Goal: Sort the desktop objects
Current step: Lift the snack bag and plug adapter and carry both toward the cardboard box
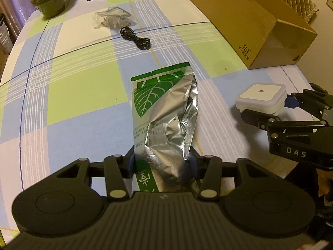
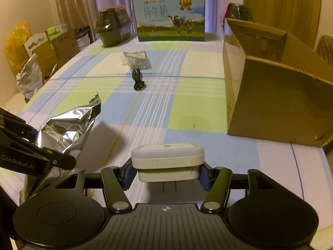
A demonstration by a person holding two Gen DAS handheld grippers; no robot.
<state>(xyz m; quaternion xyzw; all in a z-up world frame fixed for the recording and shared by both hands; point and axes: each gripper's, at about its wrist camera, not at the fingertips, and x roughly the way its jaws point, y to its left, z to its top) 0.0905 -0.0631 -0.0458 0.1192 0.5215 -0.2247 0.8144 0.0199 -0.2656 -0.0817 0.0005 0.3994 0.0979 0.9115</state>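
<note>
A crumpled silver foil bag with a green leaf print (image 1: pixel 164 114) sticks forward from my left gripper (image 1: pixel 162 164), which is shut on its lower end; from the right wrist the foil bag (image 2: pixel 66 129) shows at the left with the left gripper (image 2: pixel 37 145) around it. My right gripper (image 2: pixel 166 177) is shut on a small white square box (image 2: pixel 168 160) with a dot on its lid. In the left wrist view the white box (image 1: pixel 261 98) hangs at the right in the right gripper (image 1: pixel 268 108). A coiled black cable (image 1: pixel 135 37) (image 2: pixel 138 81) and a clear plastic bag (image 1: pixel 113 17) (image 2: pixel 137 59) lie further up the checked tablecloth.
An open brown cardboard box (image 1: pixel 249 25) (image 2: pixel 276 95) stands at the right of the table. A milk carton case (image 2: pixel 169 18) and a dark wrapped pot (image 2: pixel 113 28) stand at the far edge. Bags and boxes crowd the floor beyond the left edge (image 2: pixel 31 62).
</note>
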